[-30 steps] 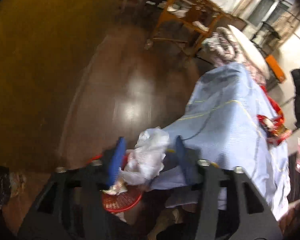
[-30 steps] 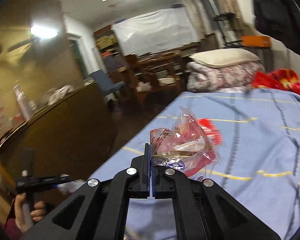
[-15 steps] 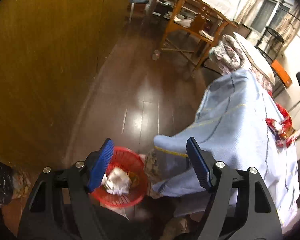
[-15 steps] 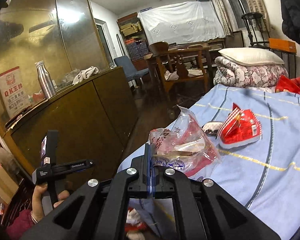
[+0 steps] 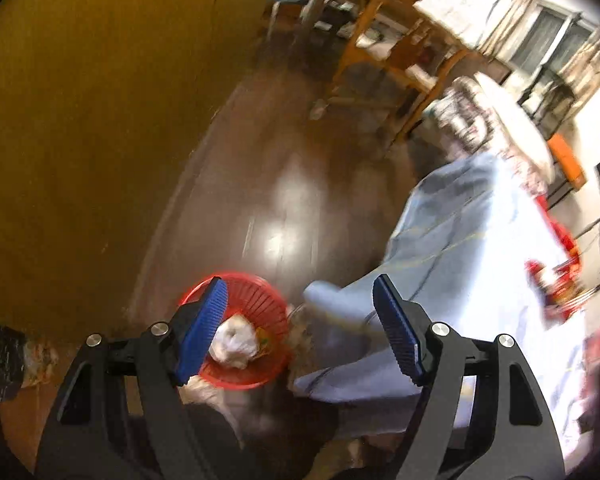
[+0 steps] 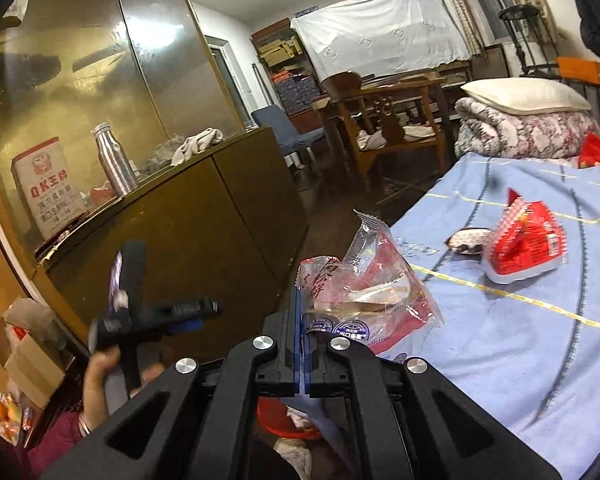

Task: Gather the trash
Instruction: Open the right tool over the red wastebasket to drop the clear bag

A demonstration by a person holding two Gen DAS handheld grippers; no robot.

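Note:
My left gripper (image 5: 300, 312) hangs open over the floor, with nothing between its blue pads (image 5: 206, 328). Just below its left finger stands a red basket (image 5: 256, 280) holding a crumpled white plastic bag (image 5: 236, 342). My right gripper (image 6: 302, 340) is shut on a clear and red snack wrapper (image 6: 364, 288), held over the edge of the blue bed sheet (image 6: 500, 352). Part of the red basket (image 6: 274, 416) shows under its fingers. A red snack packet (image 6: 524, 244) and a small dark item (image 6: 468, 238) lie on the sheet. The right wrist view shows the left gripper (image 6: 204, 316) in a hand at the lower left.
A brown cabinet (image 6: 204, 248) with a steel bottle (image 6: 114, 160) and a box lines the left. Dark wooden floor (image 5: 284, 200) runs between the cabinet and the bed. Wooden chairs (image 6: 388, 128) and a folded quilt with a pillow (image 6: 524, 116) stand beyond. Cardboard boxes (image 6: 24, 352) sit at the lower left.
The left gripper opened and let go of the white bag, which now lies in the red basket, and the gripper rose a little. The right gripper swung left with the wrapper.

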